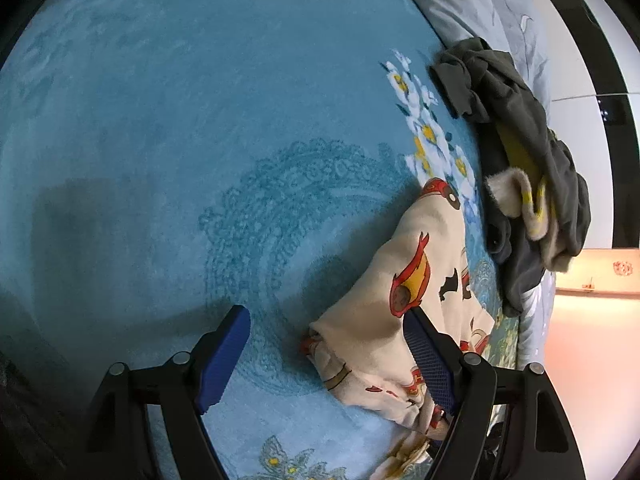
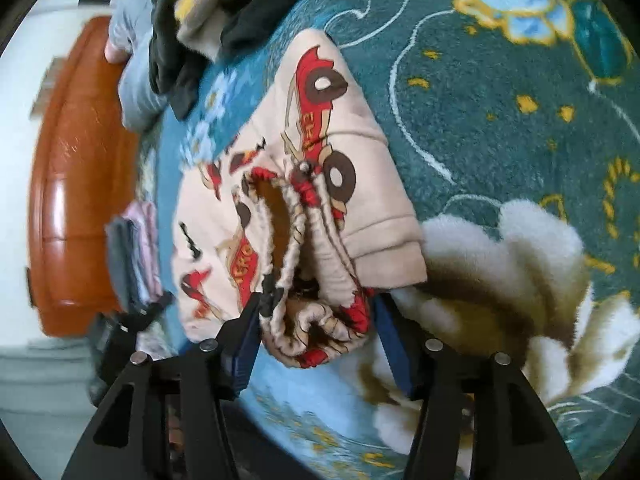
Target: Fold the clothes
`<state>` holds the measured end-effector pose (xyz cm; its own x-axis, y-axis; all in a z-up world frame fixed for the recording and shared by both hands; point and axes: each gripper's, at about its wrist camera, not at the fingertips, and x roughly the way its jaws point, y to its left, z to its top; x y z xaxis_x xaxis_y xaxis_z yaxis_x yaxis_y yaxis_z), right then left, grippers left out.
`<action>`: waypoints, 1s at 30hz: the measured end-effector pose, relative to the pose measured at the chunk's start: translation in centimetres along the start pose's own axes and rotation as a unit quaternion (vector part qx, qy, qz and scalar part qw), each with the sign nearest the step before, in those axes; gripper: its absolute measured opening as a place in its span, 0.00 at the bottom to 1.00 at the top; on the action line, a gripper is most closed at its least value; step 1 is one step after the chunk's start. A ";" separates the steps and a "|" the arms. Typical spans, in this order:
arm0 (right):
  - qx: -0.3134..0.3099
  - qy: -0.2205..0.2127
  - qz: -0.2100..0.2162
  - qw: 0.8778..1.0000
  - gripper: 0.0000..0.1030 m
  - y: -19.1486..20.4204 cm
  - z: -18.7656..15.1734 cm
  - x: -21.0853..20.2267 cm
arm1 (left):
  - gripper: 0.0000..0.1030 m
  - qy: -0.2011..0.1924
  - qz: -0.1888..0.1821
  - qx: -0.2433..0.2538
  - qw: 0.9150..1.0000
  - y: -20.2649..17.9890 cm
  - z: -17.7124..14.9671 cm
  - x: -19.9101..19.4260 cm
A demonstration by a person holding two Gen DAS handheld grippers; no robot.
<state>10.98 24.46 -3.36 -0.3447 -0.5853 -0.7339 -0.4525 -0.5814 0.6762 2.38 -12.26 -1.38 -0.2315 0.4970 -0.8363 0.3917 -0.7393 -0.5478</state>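
The cream car-print garment point(image 2: 320, 184) lies bunched near the bed's edge beside a dark clothes heap point(image 1: 532, 168). Right claw point(image 2: 316, 320) stands released, its gathered waistband loose between the jaws; left claw point(image 1: 328, 340) gapes, grasping nothing. Best regrip flat at one corner and spread before folding. Only the right view shows the waistband; only the left shows the bare blue blanket point(image 1: 180, 120)
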 end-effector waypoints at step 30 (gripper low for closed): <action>-0.114 -0.032 -0.098 0.988 0.25 2.8 4.1 -2.4 | 0.80 -0.013 -0.012 0.079 0.997 -2.1 0.2 0.6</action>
<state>7.12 26.54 0.01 -0.3237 -0.4161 -0.8498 -0.3214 -0.7963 0.5124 1.25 -10.47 -0.70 -0.2630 0.5044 -0.8225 0.2414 -0.7910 -0.5622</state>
